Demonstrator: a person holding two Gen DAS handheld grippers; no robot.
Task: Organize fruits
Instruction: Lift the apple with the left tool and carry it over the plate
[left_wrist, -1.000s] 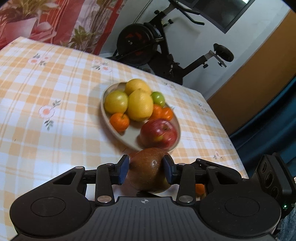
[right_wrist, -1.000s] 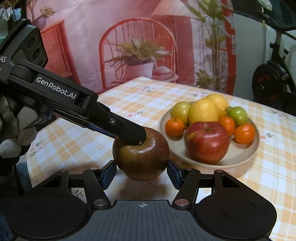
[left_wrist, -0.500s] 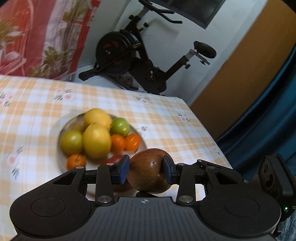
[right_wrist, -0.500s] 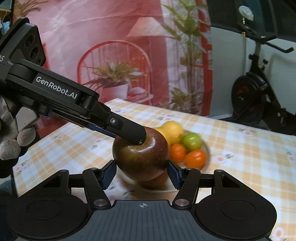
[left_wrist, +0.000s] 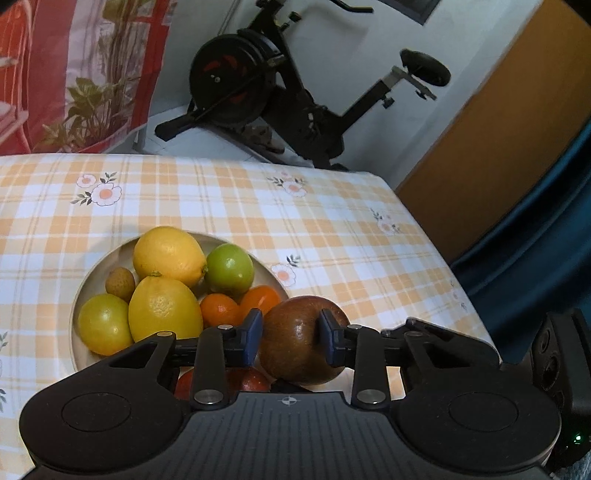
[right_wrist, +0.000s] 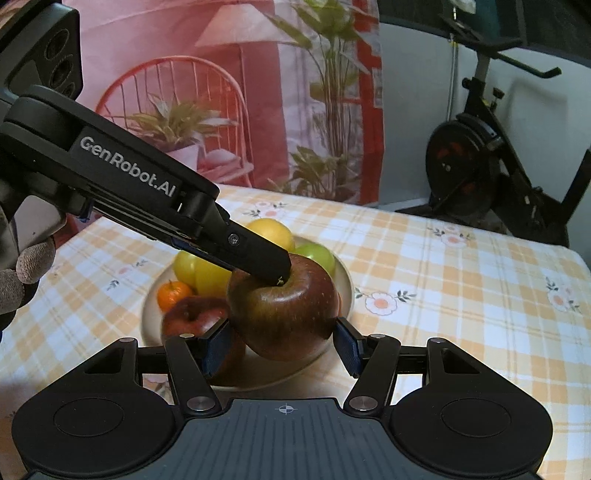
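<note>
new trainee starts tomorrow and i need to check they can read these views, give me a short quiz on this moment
1. True or false: only the right gripper grips the dark apple.
2. Which of these lies on the plate? A bananas; B a red apple; C grapes.
3. In a few words, what pattern does the tablecloth have?

Key
1. False. The left gripper clamps the same apple, and its jaws have just been closing on it.
2. B.
3. Orange and white checks with small flowers.
</note>
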